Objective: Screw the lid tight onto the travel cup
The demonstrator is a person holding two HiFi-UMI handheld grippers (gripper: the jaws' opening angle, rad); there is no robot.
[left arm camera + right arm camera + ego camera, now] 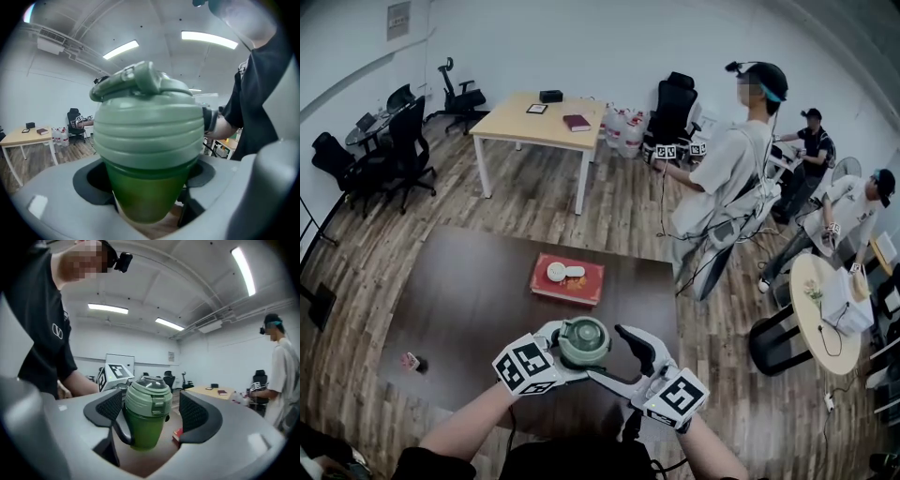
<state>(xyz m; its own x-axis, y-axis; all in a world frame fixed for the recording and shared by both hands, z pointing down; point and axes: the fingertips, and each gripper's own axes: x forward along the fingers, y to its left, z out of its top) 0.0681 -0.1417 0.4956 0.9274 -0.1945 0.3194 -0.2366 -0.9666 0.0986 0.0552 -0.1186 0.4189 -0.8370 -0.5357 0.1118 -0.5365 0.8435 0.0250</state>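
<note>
The green travel cup (584, 343) stands at the near edge of the dark table, its pale green lid (147, 117) sitting on the darker green body (145, 187). My left gripper (565, 351) is shut on the cup's body, one pad on each side. In the right gripper view a dark left finger (118, 431) curves around the cup (146, 416). My right gripper (611, 354) is open just right of the cup. Its ribbed pads (194, 411) stand on either side of the lid with a gap, touching nothing.
A red box (569, 280) with a white object on it lies further back on the dark table (478, 300). A small pink item (411, 361) sits at the left. People stand and sit at the right, near a round table (816, 314). A wooden table (539, 122) stands behind.
</note>
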